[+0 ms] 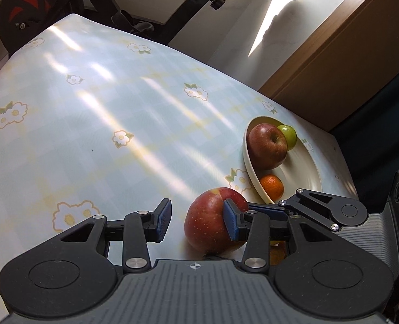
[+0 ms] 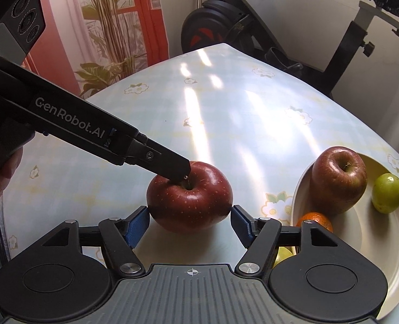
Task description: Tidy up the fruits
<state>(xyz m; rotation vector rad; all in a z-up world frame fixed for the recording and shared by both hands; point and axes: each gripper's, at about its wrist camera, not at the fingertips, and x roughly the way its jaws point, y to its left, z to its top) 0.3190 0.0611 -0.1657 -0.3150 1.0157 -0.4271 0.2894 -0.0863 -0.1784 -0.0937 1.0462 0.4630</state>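
Right wrist view showed one large dark-red apple point(image 2: 189, 196) left on the bench point(image 2: 253, 124), just beside the cream oval plate point(image 2: 383, 256) already holding fruit. Right gripper point(image 2: 189, 225) jaws stood apart, flanking it; left gripper point(image 1: 198, 222) jaws apart, empty.

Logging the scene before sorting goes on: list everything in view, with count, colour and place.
Loose apple: one, red, on the tablecloth beside the bowl.
Bowl: one, cream, right of the loose apple.
Bowl apple: one, red, in the bowl.
Green fruit: one, green, in the bowl.
Orange: one, orange, at the bowl's near rim.
Tablecloth: one, pale blue, flowered, under everything.
Exercise bike: one, black, in the background.
Left tongs: one, black, open, finger at the loose apple's top.
Right tongs: one, black, open, pads flanking the loose apple.
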